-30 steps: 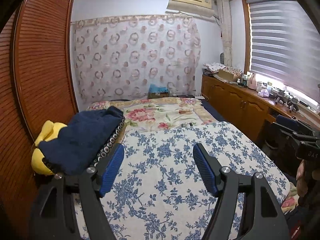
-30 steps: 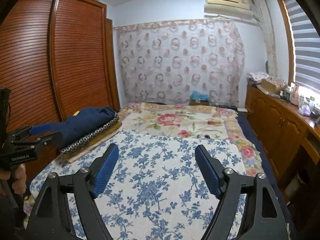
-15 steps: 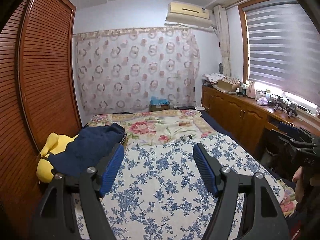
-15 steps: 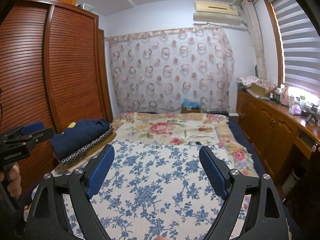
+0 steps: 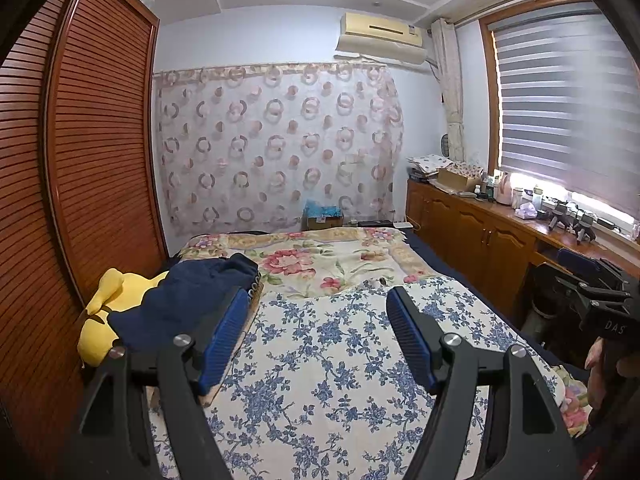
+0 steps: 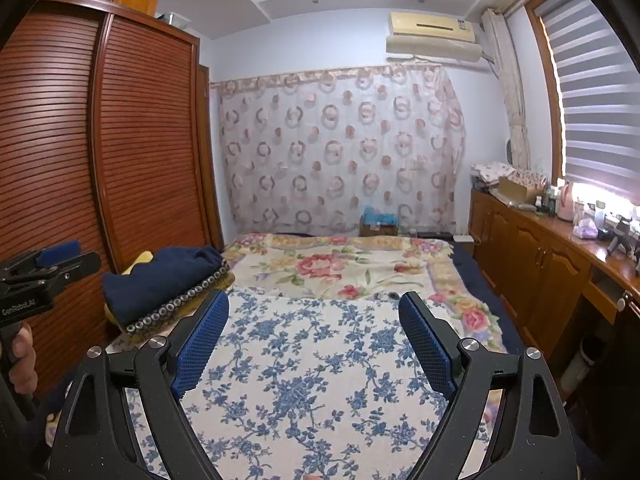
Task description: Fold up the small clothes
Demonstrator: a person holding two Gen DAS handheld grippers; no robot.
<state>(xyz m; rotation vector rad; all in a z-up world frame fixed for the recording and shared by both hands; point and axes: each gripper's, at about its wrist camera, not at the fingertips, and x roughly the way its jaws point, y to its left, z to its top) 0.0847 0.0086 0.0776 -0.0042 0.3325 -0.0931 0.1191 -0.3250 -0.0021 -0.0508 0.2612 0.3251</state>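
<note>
Navy garment (image 5: pixel 188 300) behind left tongs' (image 5: pixel 316 300) left finger.

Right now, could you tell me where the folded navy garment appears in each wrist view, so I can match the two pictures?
Left wrist view: the navy garment lies lower left, on the bed's left edge, over a yellow plush.
Right wrist view: it sits left of centre, on a studded cushion.
Shared landmark: the air conditioner above the circle-patterned curtain.

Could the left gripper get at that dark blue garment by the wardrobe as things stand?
Probably yes. The left gripper is open and empty, and the dark blue garment lies uncovered on the pile just ahead to its left, with nothing between them.
</note>
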